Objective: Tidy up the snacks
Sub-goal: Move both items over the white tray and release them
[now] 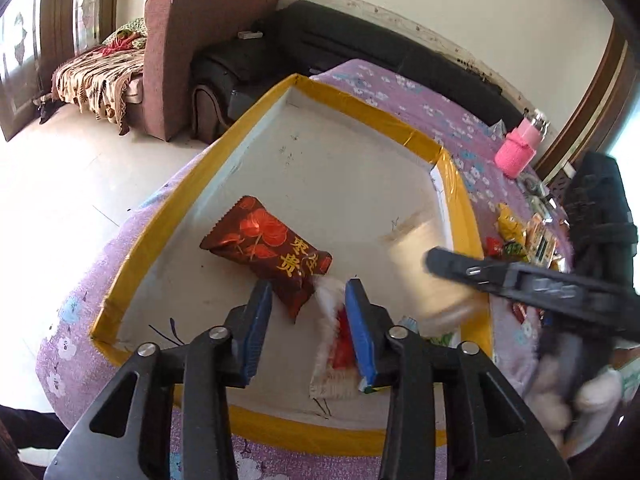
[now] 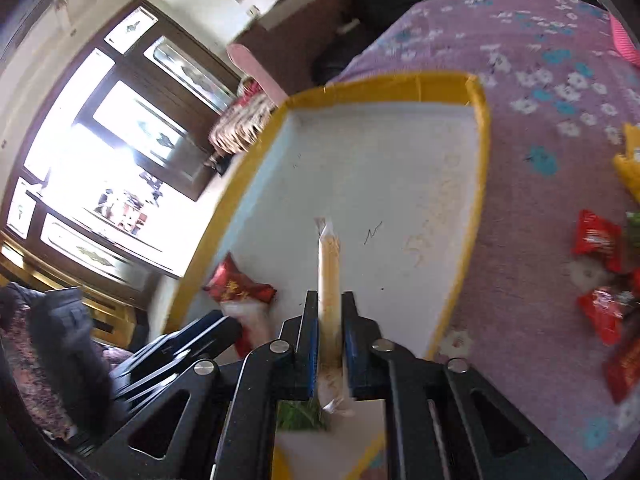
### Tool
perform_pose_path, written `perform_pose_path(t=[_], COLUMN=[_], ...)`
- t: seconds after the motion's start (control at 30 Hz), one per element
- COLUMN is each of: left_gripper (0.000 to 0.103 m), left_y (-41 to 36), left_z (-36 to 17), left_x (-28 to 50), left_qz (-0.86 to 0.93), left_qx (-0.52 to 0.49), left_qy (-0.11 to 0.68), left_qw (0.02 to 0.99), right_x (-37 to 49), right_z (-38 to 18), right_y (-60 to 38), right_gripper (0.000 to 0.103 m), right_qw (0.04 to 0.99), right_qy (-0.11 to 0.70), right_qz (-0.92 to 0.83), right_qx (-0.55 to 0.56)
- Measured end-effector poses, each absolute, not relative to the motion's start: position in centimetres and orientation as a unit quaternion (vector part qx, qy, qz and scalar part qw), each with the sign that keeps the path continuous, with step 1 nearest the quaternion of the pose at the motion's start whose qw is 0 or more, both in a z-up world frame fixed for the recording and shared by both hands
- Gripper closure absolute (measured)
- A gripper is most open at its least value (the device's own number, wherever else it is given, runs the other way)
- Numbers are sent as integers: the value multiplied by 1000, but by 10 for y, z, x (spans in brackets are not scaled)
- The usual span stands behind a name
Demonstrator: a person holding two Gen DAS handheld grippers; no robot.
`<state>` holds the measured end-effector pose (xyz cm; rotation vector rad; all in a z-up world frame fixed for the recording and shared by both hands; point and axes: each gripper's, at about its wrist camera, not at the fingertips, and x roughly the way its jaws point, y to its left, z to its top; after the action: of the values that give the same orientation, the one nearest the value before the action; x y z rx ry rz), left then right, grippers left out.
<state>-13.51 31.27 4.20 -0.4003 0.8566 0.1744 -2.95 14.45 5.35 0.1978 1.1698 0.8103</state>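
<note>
A living room with a pale tiled floor, a brown armchair and a dark sofa along the wall surrounds a tabletop covered by a purple cloth printed with white and blue flowers. On the cloth lies a shallow white tray edged with yellow tape, its bottom marked with a few pen scribbles. Inside the tray rests a dark red snack packet with a red flower pattern and gold Chinese characters, which cannot be made out with certainty. The left hand-held gripper is over the near part of the tray with its blue-padded fingers parted; a red and white wrapper lies between them against the right-side pad, not clamped. The right hand-held gripper has its fingers closed narrowly on a pale beige packet, held edge-on above the tray floor; in the left view the same packet appears blurred beside the tray's right rim. Under the right gripper a green printed wrapper shows. To the right of the tray, on the cloth, lie loose red sweets and a yellow packet; their lettering is too blurred to read. A pink-sleeved jar stands on the far side of the cloth.
</note>
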Motion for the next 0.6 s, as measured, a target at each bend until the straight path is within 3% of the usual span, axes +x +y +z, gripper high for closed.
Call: perform_pose_path(t=[0.03, 0.1, 0.17, 0.23, 0.37, 0.47, 0.6], left_gripper=[65, 63, 62, 62, 48, 46, 34], left_y=[314, 316, 317, 317, 308, 298, 274], left_z=[43, 46, 49, 53, 65, 74, 87], left_x=[-137, -141, -146, -149, -154, -156, -158], left_qz=[83, 83, 84, 82, 76, 60, 41], left_qx=[-196, -202, -207, -214, -209, -201, -181], left_qy=[408, 401, 394, 385, 366, 356, 348], left_qw=[888, 890, 892, 894, 904, 911, 919], right_x=[-29, -29, -33, -37, -45, -52, -59], right_z=[50, 52, 56, 63, 76, 84, 93], right_y=[148, 147, 146, 138, 111, 85, 39], right_gripper=[93, 86, 73, 69, 65, 64, 64], right_qw=[753, 759, 764, 777, 791, 801, 820], right_qy=[539, 530, 522, 505, 484, 471, 450], right_qz=[367, 368, 371, 369, 368, 362, 342], right_qx=[90, 90, 81, 74, 72, 77, 87])
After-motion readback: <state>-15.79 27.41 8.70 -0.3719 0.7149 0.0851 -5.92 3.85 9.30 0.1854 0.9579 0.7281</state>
